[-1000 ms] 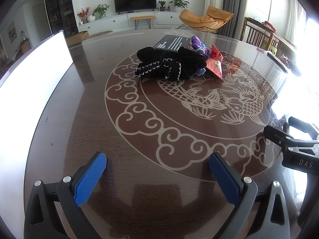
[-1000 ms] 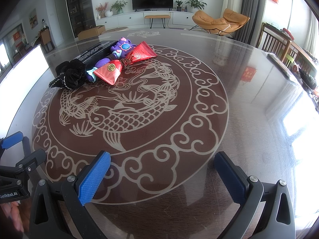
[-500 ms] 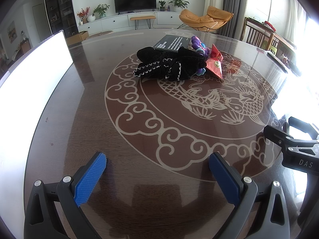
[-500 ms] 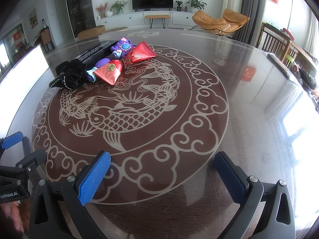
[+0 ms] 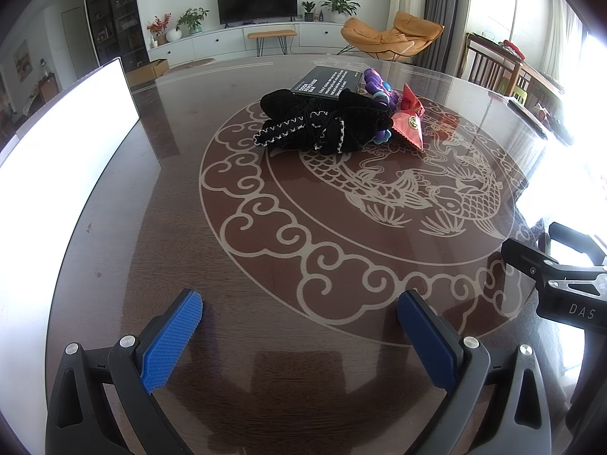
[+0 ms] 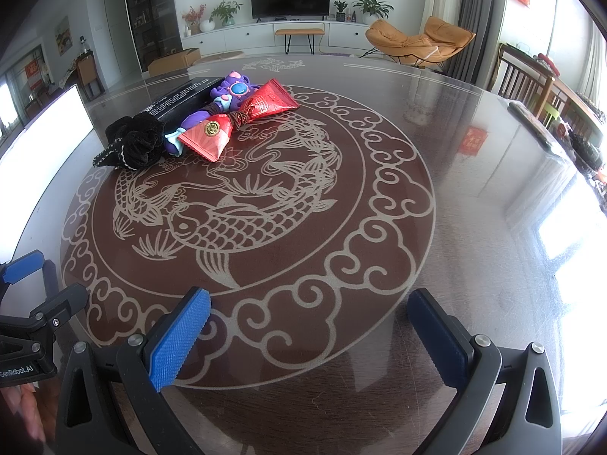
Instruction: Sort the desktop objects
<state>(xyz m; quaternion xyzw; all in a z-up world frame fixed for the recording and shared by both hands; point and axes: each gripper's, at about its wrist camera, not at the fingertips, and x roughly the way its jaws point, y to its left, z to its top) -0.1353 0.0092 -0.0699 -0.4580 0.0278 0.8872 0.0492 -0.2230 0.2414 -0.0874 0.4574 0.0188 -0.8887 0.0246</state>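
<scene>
A small pile lies far across the round table: a black fabric pouch with white stitching (image 5: 322, 123) (image 6: 131, 142), a black box with white text (image 5: 327, 81) (image 6: 182, 96), a purple toy (image 5: 377, 85) (image 6: 229, 91) and a red foil bow (image 5: 409, 123) (image 6: 235, 121). My left gripper (image 5: 299, 305) stands open near the table's front edge, well short of the pile, nothing between its blue pads. My right gripper (image 6: 309, 305) is likewise open and empty over the carved ring, the pile far to its upper left.
The dark table (image 6: 474, 197) bears a pale fish and cloud carving. A bright white panel (image 5: 64, 125) stands along its left side. Each view catches the other gripper at its edge. Chairs, a TV cabinet and an orange lounger lie beyond the table.
</scene>
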